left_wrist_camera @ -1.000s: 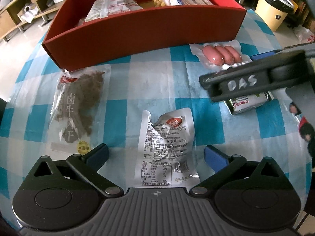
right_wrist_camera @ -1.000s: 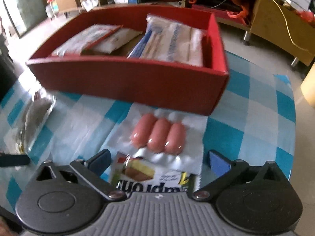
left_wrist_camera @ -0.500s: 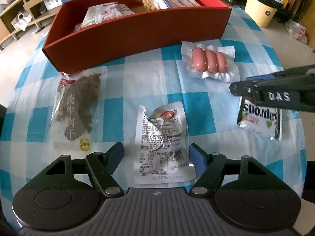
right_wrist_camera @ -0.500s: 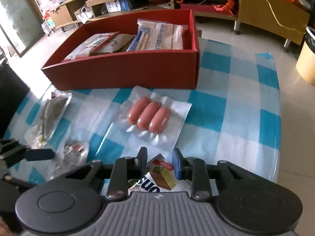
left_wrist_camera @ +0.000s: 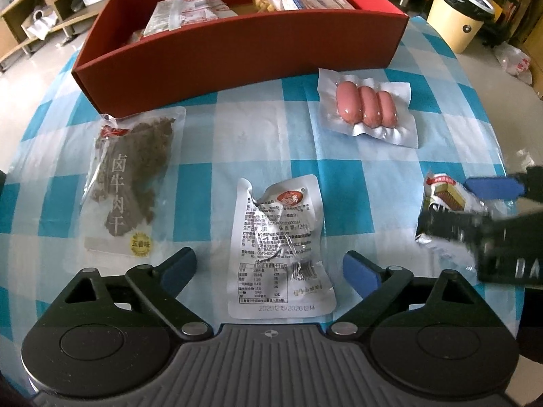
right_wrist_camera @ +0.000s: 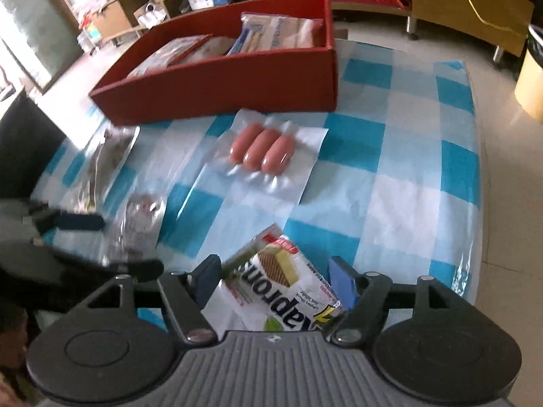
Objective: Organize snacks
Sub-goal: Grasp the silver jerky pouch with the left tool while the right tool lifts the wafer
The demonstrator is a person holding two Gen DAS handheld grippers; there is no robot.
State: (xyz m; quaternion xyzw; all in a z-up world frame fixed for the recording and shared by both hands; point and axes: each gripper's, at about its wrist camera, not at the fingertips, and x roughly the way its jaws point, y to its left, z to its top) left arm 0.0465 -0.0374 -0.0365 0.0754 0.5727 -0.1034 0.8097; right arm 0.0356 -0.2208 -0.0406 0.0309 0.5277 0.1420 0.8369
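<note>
Blue-and-white checked cloth [left_wrist_camera: 271, 142] covers the table you are working on, with shelving and a bin on the floor behind it. At the far side sits the red box [left_wrist_camera: 237, 51], and it already holds several packets: a pale blue-and-white bag [right_wrist_camera: 271, 30] at its right end and flatter packs at its left. That part of the sorting looks done.

Four snacks remain outside the box. The vacuum-sealed sausage pack [left_wrist_camera: 366, 108] lies flat just in front of the box's right half. The dried beef packet [left_wrist_camera: 132, 176] lies at the left, its top corner nearly touching the box wall. The crumpled silver pouch [left_wrist_camera: 281, 244] lies printed side up in the middle of the cloth, directly ahead of your left gripper [left_wrist_camera: 271, 268]. Its jaws have just been opening again and now stand wide to either side of the pouch's lower part, without touching it.

The fourth is the wafer packet [right_wrist_camera: 288, 288], and your right gripper [right_wrist_camera: 275, 285] has it: the packet sits tilted between the blue pads, which look pressed on it from both sides. Those jaws have just widened somewhat after a tight squeeze, so the hold may be loose; the blur in the left view makes it hard to tell whether the packet is clear of the cloth.

By my reading you are somewhere past halfway: one snack in hand to carry over the near wall into the box, three more to follow, the silver pouch likely next for your left.
</note>
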